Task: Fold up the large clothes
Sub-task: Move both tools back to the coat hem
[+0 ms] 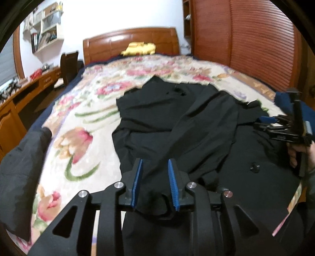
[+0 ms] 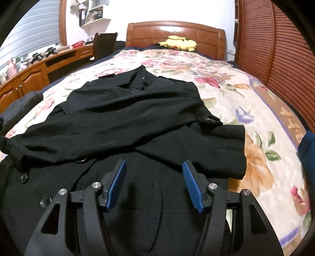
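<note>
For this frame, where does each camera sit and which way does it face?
Left wrist: on the left hand-held gripper, looking down the bed toward the headboard; black coat cloth between its fingers; the right hand-held gripper and a hand show.
Right wrist: on the right hand-held gripper, same way, above the coat; only its own fingers show.
Shared: coat, bed, yellow plush toy.

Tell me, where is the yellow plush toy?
The yellow plush toy lies at the far end of the bed, against the wooden headboard, beyond the black coat.

Wooden headboard [image 2: 175, 37], white wall [image 2: 157, 10], desk [image 2: 49, 63], slatted wardrobe [image 2: 275, 49]
</note>
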